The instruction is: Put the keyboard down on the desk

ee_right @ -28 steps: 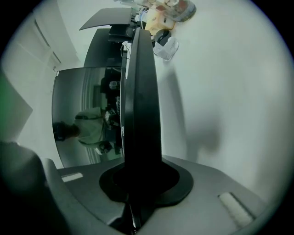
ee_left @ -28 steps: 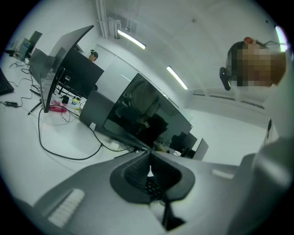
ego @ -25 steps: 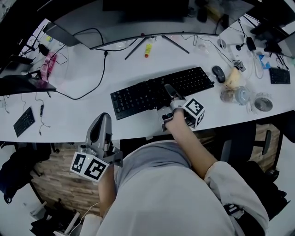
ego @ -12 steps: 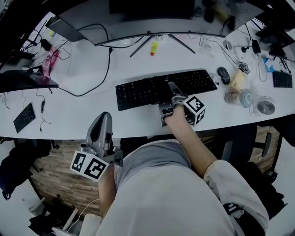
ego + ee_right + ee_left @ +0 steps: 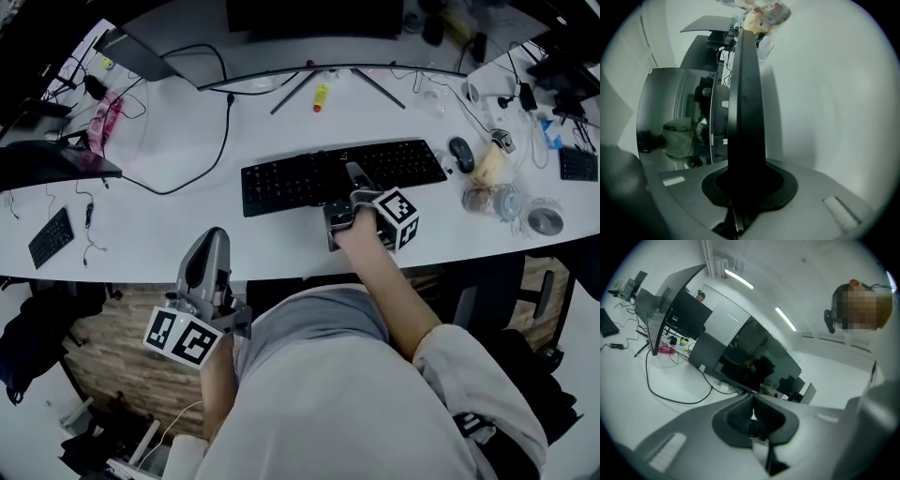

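My right gripper (image 5: pixel 352 180) clamps the near edge of the keyboard (image 5: pixel 281 183), which runs crosswise on or just over the desk (image 5: pixel 169 234), while my closed, empty left gripper (image 5: pixel 210 246) hangs well back.

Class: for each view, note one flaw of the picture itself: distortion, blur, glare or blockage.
Head view: fisheye bends the desk edge into a curve. Left gripper view: black round vignette, left tongs out of focus, a mosaic patch upper right. Right gripper view: the keyboard, edge-on in the right tongs, is a dark featureless band across the middle.
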Motion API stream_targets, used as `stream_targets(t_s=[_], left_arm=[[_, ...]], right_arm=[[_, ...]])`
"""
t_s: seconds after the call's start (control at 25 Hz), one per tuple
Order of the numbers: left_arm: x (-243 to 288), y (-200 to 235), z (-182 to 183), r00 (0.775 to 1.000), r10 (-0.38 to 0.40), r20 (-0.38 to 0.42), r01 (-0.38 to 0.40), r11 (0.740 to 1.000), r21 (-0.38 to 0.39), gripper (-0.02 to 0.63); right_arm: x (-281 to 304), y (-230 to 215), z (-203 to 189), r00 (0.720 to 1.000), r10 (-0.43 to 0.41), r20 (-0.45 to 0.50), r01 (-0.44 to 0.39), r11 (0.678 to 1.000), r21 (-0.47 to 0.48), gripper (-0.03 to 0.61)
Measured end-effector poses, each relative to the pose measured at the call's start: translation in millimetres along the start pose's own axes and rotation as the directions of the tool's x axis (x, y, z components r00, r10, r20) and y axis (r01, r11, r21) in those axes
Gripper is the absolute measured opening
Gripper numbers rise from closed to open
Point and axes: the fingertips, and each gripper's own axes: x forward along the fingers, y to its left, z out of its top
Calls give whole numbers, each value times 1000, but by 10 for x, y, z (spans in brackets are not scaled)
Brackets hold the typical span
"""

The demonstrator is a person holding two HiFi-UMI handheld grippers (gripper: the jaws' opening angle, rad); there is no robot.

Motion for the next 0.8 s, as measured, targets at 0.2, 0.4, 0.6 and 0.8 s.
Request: stream_targets(t_s=[0.2,0.4,0.6,0.8], left_arm=[[-9,55,15,1000,12,-8,-12,1000,12,0],[-26,107,-2,1000,16,-17,-16,1000,11,0],[-38,153,4,1000,18,-19,-18,1000,0,0],[-66,202,2,1000,23,-19,-23,1000,-8,0]], right_arm=[[54,-24,0,1000,-17,21,17,1000,17,57],[94,-26,-18,999,-30,35,30,1000,-5,57],[136,-46,-31,998,-37,46,37,999,17,57],[172,-78,-32,997,-53,54,52,999,5,57]])
